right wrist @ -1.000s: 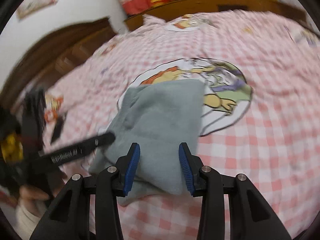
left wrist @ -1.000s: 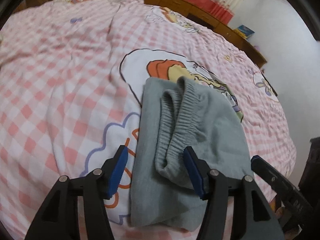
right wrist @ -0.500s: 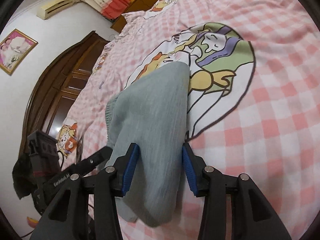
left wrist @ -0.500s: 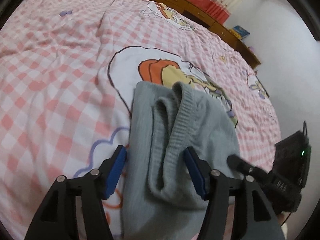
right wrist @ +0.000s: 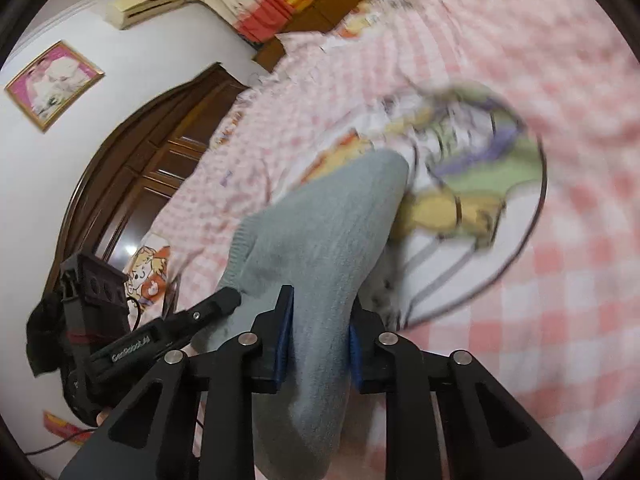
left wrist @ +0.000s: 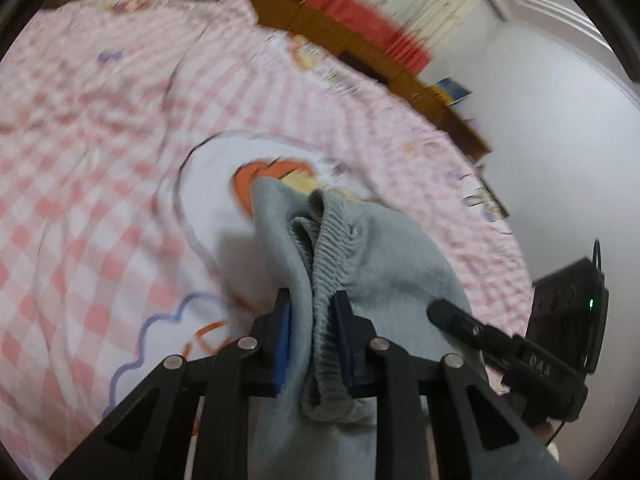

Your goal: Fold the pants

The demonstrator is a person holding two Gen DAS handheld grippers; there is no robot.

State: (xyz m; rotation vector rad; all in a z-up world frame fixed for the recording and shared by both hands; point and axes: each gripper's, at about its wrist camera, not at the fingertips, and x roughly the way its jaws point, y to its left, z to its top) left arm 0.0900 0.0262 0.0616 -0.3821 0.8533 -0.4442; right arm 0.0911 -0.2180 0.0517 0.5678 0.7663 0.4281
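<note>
On the pink checked bedsheet [left wrist: 100,184] lie the grey pants [left wrist: 384,264], already folded into a short bundle, at the near edge of the bed, partly over the round cartoon print [left wrist: 276,168]. A second ago both pairs of tongs stood open around the cloth, with free space beside the blue pads. Now the left gripper [left wrist: 311,336] is closing, and its pads press from both sides on the ribbed elastic waistband [left wrist: 328,240], which is squeezed into a narrow ridge between them. The right gripper [right wrist: 320,340] is closing as well, on the smooth folded edge of the pants [right wrist: 320,216] at the other side of the bundle; the cloth fills the whole gap between its pads.

In both views the near part of the cloth now bends upward from the sheet, while the far end touches the sheet as before; earlier the bundle lay flat. Both pictures are blurred.

I judge from this that the grasp for the next fold is just made. With two near corners held, the next move is probably to carry this end over the far end. The thick waistband may slip if the grip is not firm.
</note>
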